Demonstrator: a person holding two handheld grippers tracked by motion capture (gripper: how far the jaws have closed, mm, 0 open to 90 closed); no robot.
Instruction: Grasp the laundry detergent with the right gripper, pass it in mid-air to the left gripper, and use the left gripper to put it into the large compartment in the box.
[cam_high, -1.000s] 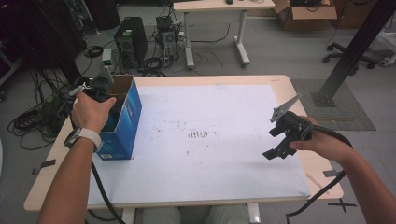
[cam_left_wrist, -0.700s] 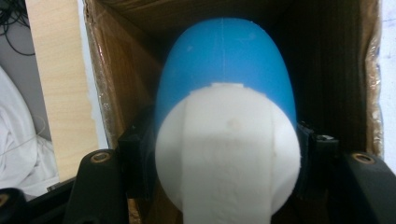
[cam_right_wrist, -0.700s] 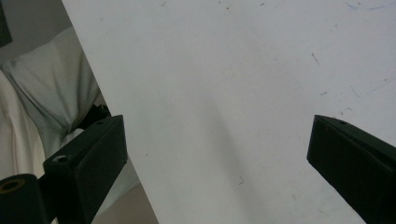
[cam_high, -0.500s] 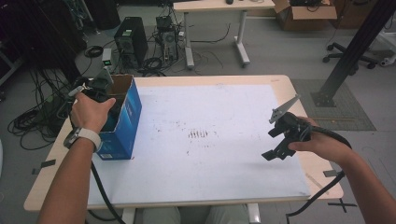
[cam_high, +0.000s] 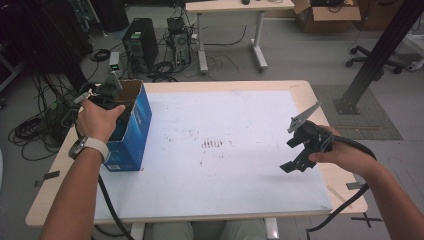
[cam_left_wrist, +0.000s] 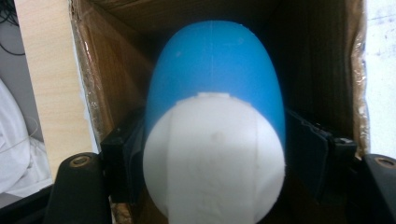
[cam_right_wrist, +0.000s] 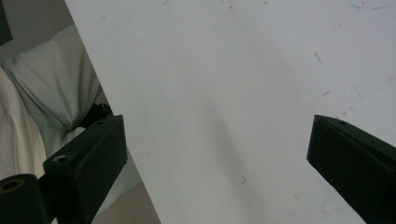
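My left gripper (cam_high: 107, 94) reaches into the open top of a blue cardboard box (cam_high: 133, 131) at the table's left edge. In the left gripper view its jaws are shut on a smooth rounded object, blue at the far end and white at the near end (cam_left_wrist: 214, 88), held inside the box's brown walls (cam_left_wrist: 114, 70). My right gripper (cam_high: 294, 154) hangs open over the right side of the white mat (cam_high: 220, 115). In the right gripper view its two black jaws stand wide apart above the bare white mat (cam_right_wrist: 224, 70), with nothing between them.
The wooden table (cam_high: 305, 90) shows around the mat, which has ink marks (cam_high: 212, 144) at its middle. Beyond the far edge are computer towers (cam_high: 140, 44), cables, another desk (cam_high: 230, 7) and a black post (cam_high: 375, 55).
The right gripper has drifted slightly down and toward the near edge. The left hand stays at the box.
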